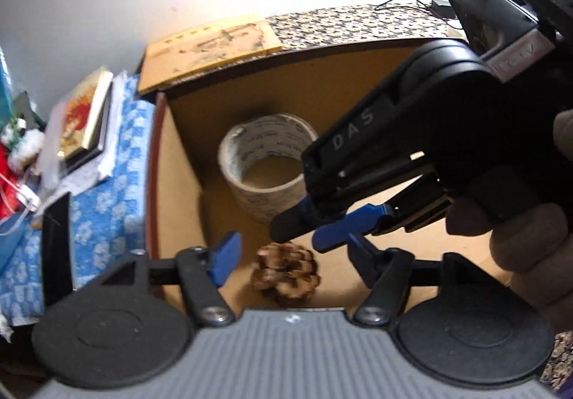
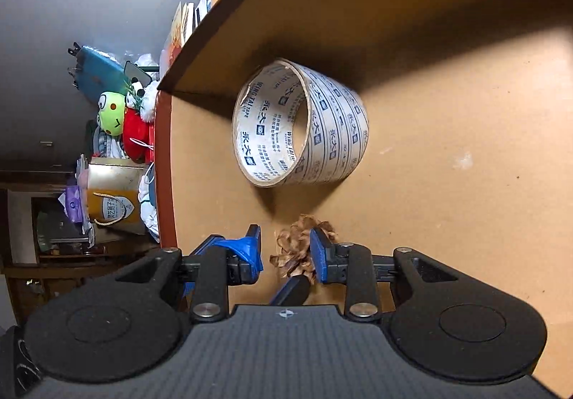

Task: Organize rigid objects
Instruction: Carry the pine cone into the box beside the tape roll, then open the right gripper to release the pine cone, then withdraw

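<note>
Two handheld grippers over a pinecone inside a cardboard box.

The left gripper [image 1: 286,257] is spread, with the pinecone [image 1: 286,272] loose between its fingers. The right gripper [image 2: 286,250] is spread just beside it; a tape roll [image 1: 266,162] stands beyond.

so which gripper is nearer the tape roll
Right. The right gripper reaches in beside the tape roll; the left gripper sits further back, around the pine cone.

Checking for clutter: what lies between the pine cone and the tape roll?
Only bare box floor separates pine cone from tape roll, clearest in the right wrist view.
</note>
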Available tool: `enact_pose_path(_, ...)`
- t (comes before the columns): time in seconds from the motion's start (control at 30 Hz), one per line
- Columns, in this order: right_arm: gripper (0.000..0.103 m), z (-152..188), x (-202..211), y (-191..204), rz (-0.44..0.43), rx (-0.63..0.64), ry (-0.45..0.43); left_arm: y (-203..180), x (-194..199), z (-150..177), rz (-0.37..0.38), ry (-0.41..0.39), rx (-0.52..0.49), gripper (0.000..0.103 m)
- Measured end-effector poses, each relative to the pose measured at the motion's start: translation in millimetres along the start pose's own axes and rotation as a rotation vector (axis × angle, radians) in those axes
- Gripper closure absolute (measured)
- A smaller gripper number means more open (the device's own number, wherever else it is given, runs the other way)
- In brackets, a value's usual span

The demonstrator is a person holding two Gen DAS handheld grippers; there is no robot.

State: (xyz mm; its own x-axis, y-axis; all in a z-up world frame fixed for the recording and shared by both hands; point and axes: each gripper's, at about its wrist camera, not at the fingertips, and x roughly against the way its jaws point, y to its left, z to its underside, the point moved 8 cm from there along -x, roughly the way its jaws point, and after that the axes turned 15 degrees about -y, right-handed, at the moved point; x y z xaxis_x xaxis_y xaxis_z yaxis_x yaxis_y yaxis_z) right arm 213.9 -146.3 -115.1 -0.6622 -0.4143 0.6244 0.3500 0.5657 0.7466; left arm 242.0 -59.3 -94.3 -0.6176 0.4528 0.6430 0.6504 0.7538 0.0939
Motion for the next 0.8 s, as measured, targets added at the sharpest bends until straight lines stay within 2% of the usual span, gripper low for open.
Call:
enact_pose_path(0.37, 0.089, -9, 7, 11, 0.041, 0.125, -0.091, 10, -1, -2, -0.051, 0.032, 0.044, 0.031)
enact_pose_path(0.8, 0.089, -7, 33, 0, 0.107, 0.167, -0.186, 7, 4, 0, -0.102, 0.073, 0.067, 0.029)
